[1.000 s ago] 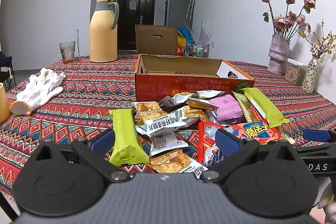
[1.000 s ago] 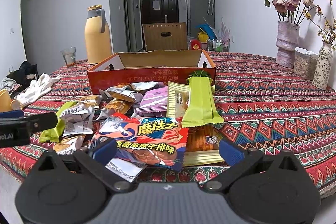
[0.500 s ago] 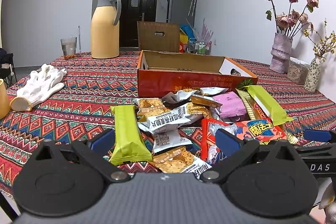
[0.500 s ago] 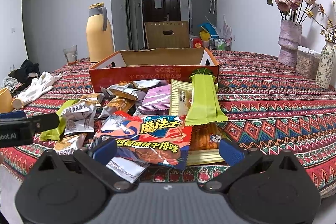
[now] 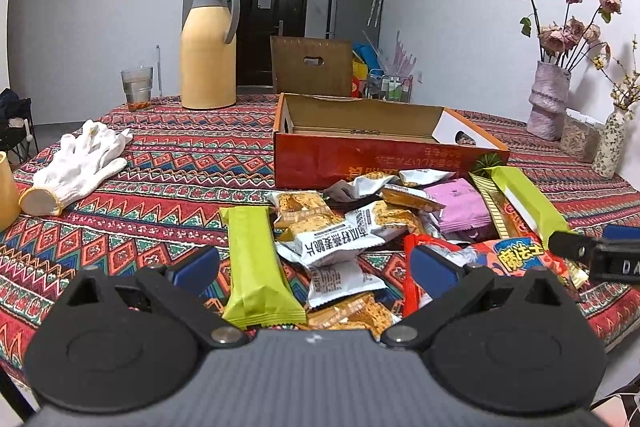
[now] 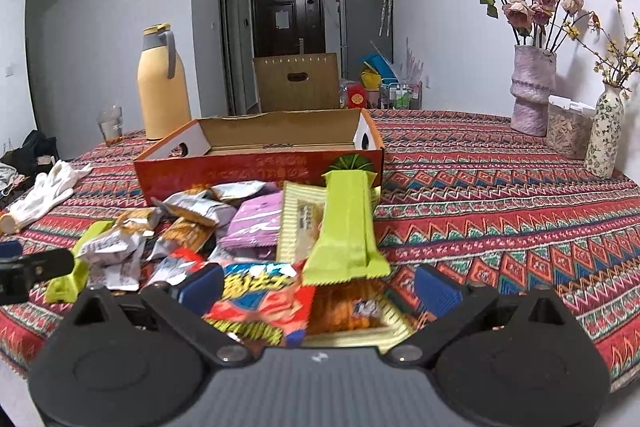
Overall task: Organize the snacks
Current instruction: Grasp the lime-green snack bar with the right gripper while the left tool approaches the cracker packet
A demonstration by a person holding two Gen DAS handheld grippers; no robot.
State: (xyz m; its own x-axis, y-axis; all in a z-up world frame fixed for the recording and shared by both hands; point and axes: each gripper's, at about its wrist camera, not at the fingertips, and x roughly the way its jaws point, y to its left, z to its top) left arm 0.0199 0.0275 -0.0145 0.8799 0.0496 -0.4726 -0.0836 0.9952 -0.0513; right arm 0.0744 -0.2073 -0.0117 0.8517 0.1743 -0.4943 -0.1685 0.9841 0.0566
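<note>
A heap of wrapped snacks lies on the patterned tablecloth in front of an open red cardboard box. My left gripper is open over the near side of the heap, with a green bar and white packets between its fingers. My right gripper is low over the heap's right end and its jaws are closing. A red snack bag and an orange packet lie between them, untouched by the pads. A second green bar lies just beyond.
A yellow thermos and a glass stand at the back left. White gloves lie on the left, and a yellow cup is at the left edge. Flower vases and a jar stand on the right.
The right gripper has moved forward into the heap, so the red bag now lies between its fingers, and its jaws have narrowed a little. The left gripper has stayed about where it was.
</note>
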